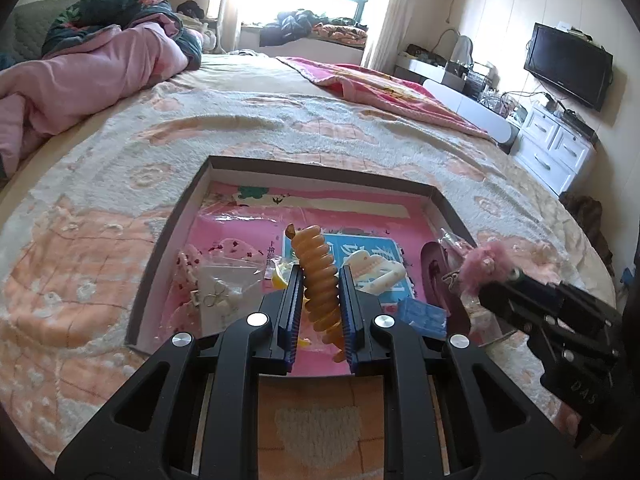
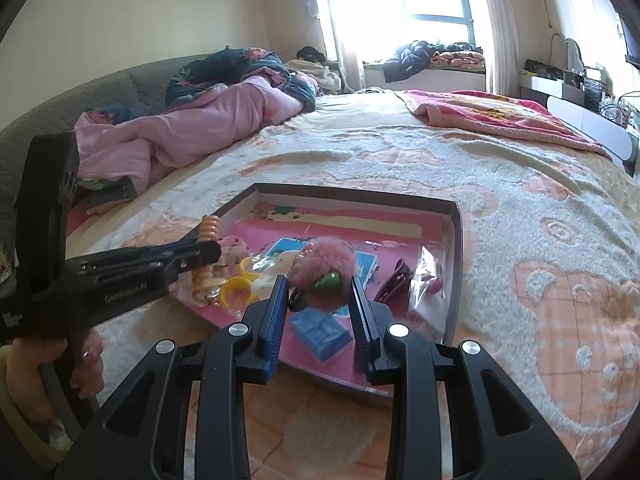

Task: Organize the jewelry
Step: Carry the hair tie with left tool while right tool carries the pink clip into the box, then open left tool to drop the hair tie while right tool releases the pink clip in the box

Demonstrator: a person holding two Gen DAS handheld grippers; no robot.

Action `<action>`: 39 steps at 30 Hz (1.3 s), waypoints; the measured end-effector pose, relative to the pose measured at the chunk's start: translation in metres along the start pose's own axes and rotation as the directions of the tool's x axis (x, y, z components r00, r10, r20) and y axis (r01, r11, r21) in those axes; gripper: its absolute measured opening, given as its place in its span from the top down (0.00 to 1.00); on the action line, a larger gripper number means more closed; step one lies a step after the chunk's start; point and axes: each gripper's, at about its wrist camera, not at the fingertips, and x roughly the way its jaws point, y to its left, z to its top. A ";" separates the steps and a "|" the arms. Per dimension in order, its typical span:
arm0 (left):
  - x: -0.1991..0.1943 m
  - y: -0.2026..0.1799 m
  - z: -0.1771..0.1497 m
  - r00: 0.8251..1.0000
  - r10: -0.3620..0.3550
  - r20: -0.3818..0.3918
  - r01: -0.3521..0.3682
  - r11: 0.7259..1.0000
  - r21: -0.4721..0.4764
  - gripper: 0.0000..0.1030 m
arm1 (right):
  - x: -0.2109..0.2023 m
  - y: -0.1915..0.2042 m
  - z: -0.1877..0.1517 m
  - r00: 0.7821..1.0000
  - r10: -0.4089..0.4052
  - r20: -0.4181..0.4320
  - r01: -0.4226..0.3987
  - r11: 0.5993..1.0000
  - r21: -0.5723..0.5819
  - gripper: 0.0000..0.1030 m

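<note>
In the left wrist view my left gripper (image 1: pixel 320 271) is shut on a tan spiral hair tie (image 1: pixel 318 280), which stands upright between the blue pads above a shallow dark-rimmed box (image 1: pixel 320 168) on the bed. My right gripper (image 2: pixel 318 279) is shut on a pink fluffy hair clip (image 2: pixel 324 268) with a green piece, over the box's near side. The left wrist view shows that gripper (image 1: pixel 490 290) and the fluffy clip (image 1: pixel 486 260) at the box's right rim. In the right wrist view the left gripper (image 2: pixel 212 250) and the spiral tie (image 2: pixel 210 230) hang by the box's left rim.
The box holds yellow rings (image 2: pixel 236 288), a small blue case (image 2: pixel 320 332), a maroon clip (image 2: pixel 394 280), clear bags (image 1: pixel 224 292) and a white comb clip (image 1: pixel 376 274). A pink quilt (image 1: pixel 92 76) lies at the far left and a pink blanket (image 1: pixel 392 92) at the far right. A hand (image 2: pixel 86 360) holds the left gripper.
</note>
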 end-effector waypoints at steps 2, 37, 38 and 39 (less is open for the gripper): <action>0.006 0.001 0.000 1.000 -0.004 -0.007 0.004 1.000 -0.003 0.89 | 0.007 -0.003 0.002 1.000 -0.008 -0.006 0.008 1.000 0.001 0.74; 0.030 0.005 -0.015 0.997 -0.005 -0.082 0.005 1.000 0.004 0.78 | 0.033 -0.026 -0.001 0.999 -0.042 -0.025 0.044 0.998 0.048 0.57; 0.029 0.005 -0.015 0.997 -0.006 -0.082 0.006 1.000 -0.001 0.76 | 0.032 -0.026 -0.001 0.999 -0.043 -0.024 0.044 0.998 0.048 0.57; 0.028 0.006 -0.015 0.997 -0.006 -0.083 0.006 1.000 -0.004 0.73 | 0.031 -0.026 -0.002 0.999 -0.043 -0.022 0.044 0.998 0.048 0.56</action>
